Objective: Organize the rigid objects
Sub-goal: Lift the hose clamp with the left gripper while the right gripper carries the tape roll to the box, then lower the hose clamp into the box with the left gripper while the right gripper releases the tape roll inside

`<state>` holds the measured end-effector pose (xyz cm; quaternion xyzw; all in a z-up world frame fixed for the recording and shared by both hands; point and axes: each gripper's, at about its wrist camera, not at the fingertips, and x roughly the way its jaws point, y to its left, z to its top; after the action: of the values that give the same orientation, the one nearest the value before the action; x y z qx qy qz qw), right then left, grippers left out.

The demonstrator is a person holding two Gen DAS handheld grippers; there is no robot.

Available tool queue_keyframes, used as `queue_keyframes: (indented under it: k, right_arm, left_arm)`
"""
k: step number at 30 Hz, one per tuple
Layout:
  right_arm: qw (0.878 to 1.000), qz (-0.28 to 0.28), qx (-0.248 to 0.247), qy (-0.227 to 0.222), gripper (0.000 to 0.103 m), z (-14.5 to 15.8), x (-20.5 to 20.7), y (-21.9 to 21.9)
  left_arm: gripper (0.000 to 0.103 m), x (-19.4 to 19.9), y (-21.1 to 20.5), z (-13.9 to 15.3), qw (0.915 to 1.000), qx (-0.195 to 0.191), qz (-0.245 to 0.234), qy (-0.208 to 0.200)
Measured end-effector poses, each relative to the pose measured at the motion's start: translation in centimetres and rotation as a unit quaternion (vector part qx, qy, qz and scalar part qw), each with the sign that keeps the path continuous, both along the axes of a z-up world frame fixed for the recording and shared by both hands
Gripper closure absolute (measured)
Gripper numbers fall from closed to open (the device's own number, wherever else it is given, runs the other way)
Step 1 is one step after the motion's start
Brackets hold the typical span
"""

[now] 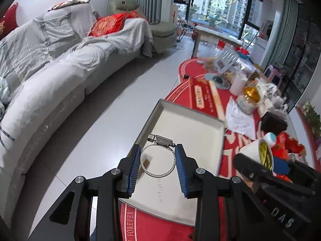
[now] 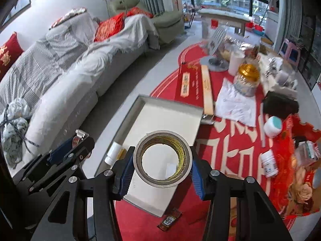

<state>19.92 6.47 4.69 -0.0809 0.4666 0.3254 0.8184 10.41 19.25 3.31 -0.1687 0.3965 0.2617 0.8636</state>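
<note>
At the far left a sofa (image 1: 66,64) draped in grey cloth lines the wall; it plays no part in the step.

Left gripper (image 1: 158,158): the fingers (image 1: 134,161) are clenched on a metal hose clamp (image 1: 158,156), one blue pad on each side of the band, with the screw housing pointing away from the camera. The clamp hangs over the near left part of the white shallow box (image 1: 192,132), which lies on the red-covered table (image 1: 202,96).

Right gripper (image 2: 161,164): the fingers (image 2: 126,167) grasp a roll of tape (image 2: 162,160) across its outer wall, core facing the camera. The roll hangs above the near end of the same box. In the left wrist view, the roll and right gripper appear at the right edge, just beside the box.

Step in hand, as judged: deposit both items in the box.

1. Lower each gripper until its item is close above the box floor before releasing; a drop from height may let the round tape roll out.
2. Keep the two grippers apart; their frames are near each other over a narrow box.
3. Lay the tape flat on one face, not on its rim.
4. Place the clamp clear of the tape's landing area.
5. Avoid the small white bottle (image 2: 113,152) lying just beside the box's left wall.
</note>
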Motion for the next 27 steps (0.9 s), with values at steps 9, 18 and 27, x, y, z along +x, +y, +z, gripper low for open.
queue_keyframes:
  k: [9, 18, 27]
  right_arm:
    - [0.998, 0.007, -0.041, 0.044, 0.051, -5.7, 1.1, 2.3]
    - [0.996, 0.005, -0.061, 0.064, 0.051, -8.7, 2.0, 3.8]
    - [0.994, 0.010, -0.078, 0.074, 0.051, -10.9, 2.2, 5.0]
  left_arm:
    - [0.066, 1.2, 2.1, -5.7, 0.9982, -0.035, 0.021, 0.043]
    - [0.066, 2.3, 2.5, -9.0, 0.9967, -0.032, 0.014, 0.073]
    - [0.066, 2.7, 3.0, -11.1, 0.9948, -0.037, 0.013, 0.094]
